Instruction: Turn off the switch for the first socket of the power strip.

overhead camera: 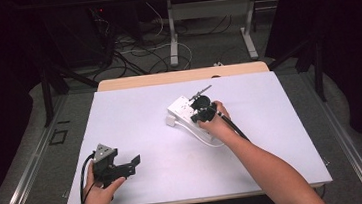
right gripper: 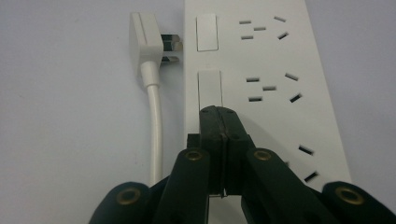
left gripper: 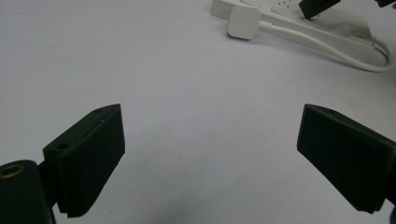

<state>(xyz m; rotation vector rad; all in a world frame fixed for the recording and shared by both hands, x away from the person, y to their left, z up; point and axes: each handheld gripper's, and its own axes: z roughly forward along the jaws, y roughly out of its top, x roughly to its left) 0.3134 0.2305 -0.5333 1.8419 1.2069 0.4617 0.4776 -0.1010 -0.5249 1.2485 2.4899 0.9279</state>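
My right fingers (right gripper: 223, 122) are clenched together, tips on the power strip (right gripper: 261, 88) at a rocker switch (right gripper: 209, 88), its plug (right gripper: 144, 35) lying at ten o'clock. I should press straight down, keeping the tips centred. My left fingers (left gripper: 210, 154) rest released over the white bench (overhead camera: 135, 116); cables litter the floor (overhead camera: 203, 44) beyond.

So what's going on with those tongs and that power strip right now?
Right tongs shut, tips at a power strip switch. Left tongs open, empty. Plug lies unplugged alongside.
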